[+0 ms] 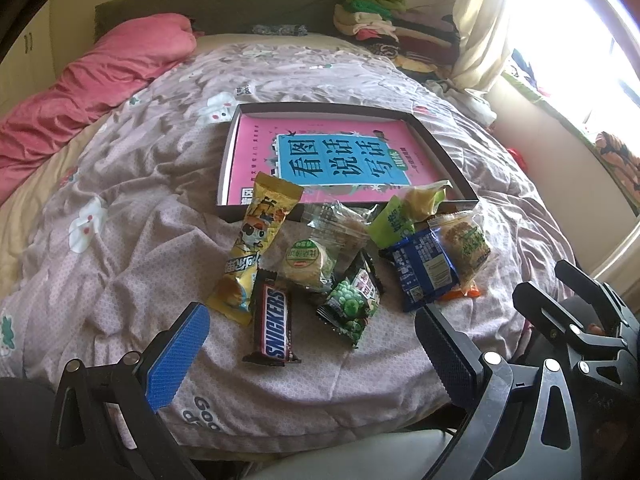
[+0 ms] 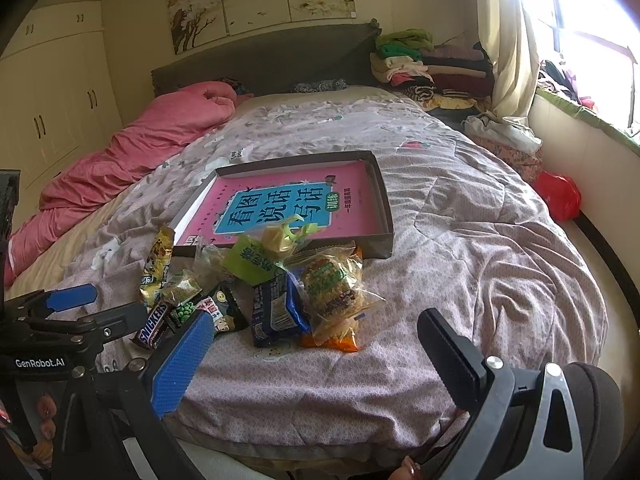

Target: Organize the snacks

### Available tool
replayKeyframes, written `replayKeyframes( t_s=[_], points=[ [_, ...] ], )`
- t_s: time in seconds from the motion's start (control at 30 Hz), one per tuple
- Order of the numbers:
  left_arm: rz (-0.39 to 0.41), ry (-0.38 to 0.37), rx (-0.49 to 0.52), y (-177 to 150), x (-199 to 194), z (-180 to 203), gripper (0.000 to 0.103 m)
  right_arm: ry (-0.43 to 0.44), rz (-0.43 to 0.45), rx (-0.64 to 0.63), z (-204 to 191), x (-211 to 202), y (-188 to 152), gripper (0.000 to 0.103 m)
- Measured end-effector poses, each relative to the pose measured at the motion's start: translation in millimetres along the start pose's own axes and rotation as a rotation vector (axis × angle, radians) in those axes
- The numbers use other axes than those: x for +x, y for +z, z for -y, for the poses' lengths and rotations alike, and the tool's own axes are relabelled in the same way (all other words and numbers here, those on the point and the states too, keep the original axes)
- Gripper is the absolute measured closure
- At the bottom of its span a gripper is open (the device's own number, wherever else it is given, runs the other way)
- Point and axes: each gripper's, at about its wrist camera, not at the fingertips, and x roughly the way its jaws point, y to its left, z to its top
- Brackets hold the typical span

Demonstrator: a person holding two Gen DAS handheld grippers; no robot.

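Note:
Several packaged snacks lie in a pile on the bed: a Snickers bar (image 1: 276,326) (image 2: 154,326), a yellow wafer pack (image 1: 256,244) (image 2: 158,266), a green pea pack (image 1: 352,304), a dark blue pack (image 1: 424,272) (image 2: 276,312), a clear rice-cake pack (image 1: 464,248) (image 2: 334,292) and a light green pack (image 1: 394,222) (image 2: 252,262). Behind them lies a shallow dark box (image 1: 440,148) (image 2: 384,208) holding a pink book (image 1: 332,160) (image 2: 288,204). My left gripper (image 1: 312,356) is open, just short of the Snickers bar. My right gripper (image 2: 316,364) is open, just short of the blue pack.
The snacks rest on a wrinkled lilac quilt (image 1: 140,240) (image 2: 480,260). A pink duvet (image 1: 100,88) (image 2: 140,148) lies at the left. Folded clothes (image 1: 384,24) (image 2: 432,68) are stacked by the headboard. A red bag (image 2: 558,194) sits at the bed's right side under the window.

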Motion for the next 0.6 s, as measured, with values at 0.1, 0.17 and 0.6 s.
replayKeyframes(
  t_s=[0.1,0.17,0.6],
  points=[
    [-0.001,-0.002,0.004,0.0,1.3,1.9,0.001,0.001,-0.003,0.000,0.9,-0.4,0.7,0.000],
    [-0.001,-0.002,0.004,-0.3,1.8,3.1,0.001,-0.001,-0.002,0.001,-0.1,0.1,0.4,0.000],
    [-0.003,-0.005,0.003,-0.4,2.0,2.5,0.001,0.001,-0.003,0.000,0.7,0.8,0.1,0.000]
  ],
)
